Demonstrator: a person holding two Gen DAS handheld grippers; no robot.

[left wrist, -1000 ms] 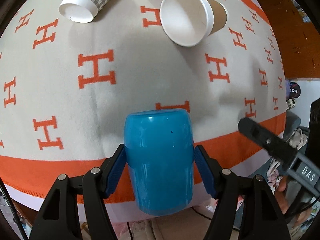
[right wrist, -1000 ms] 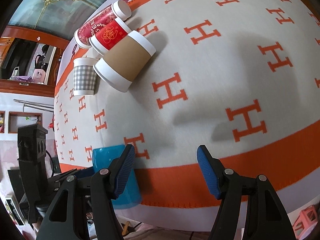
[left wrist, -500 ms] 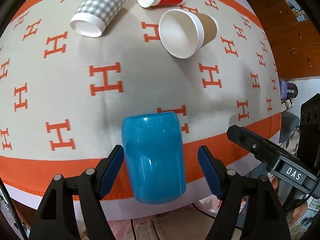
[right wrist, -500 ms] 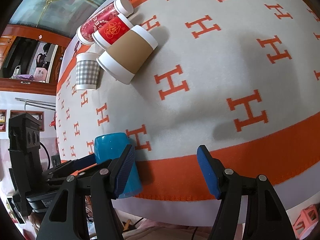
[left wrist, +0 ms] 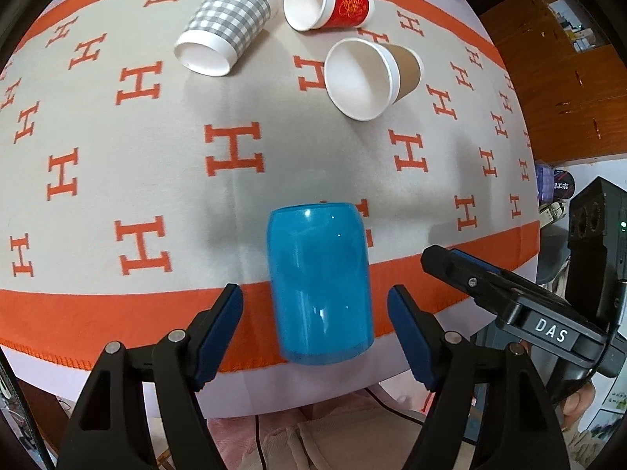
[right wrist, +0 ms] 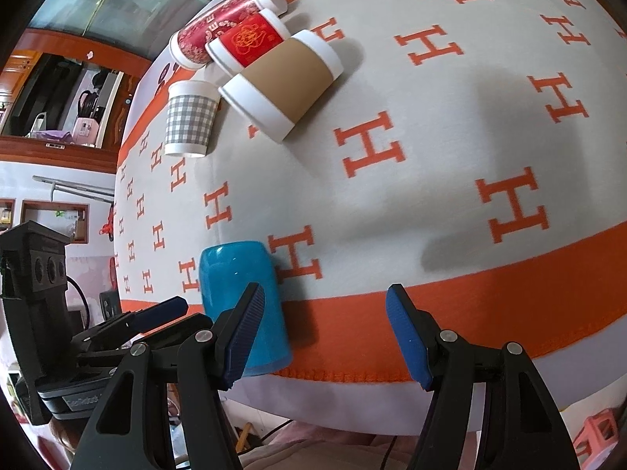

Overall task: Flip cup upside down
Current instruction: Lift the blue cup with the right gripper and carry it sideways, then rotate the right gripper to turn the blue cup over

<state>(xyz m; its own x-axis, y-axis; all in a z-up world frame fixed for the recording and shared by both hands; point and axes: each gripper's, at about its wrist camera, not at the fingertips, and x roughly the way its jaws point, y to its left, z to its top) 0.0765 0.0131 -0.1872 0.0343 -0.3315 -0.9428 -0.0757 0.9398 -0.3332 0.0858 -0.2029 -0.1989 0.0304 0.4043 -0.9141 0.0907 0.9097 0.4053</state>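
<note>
A glossy blue cup [left wrist: 319, 282] stands mouth down near the front edge of the table, on the orange border of the cloth. My left gripper [left wrist: 315, 309] is open, its blue pads on either side of the cup and apart from it. The cup also shows in the right wrist view [right wrist: 239, 286], left of my right gripper [right wrist: 325, 329], which is open and empty above the table's front edge. The right gripper shows in the left wrist view [left wrist: 505, 297] to the right of the cup.
A beige cloth with orange H marks [left wrist: 235, 149] covers the table. At the back lie a grey checked paper cup [left wrist: 225, 23], a red paper cup [left wrist: 329, 4] and a brown-sleeved paper cup [left wrist: 372, 78] on their sides. Another red cup [right wrist: 219, 31] lies behind them.
My left gripper has opened, let go of the blue cup and drawn back from the table. The cup stays standing mouth down. The right gripper has barely moved.
</note>
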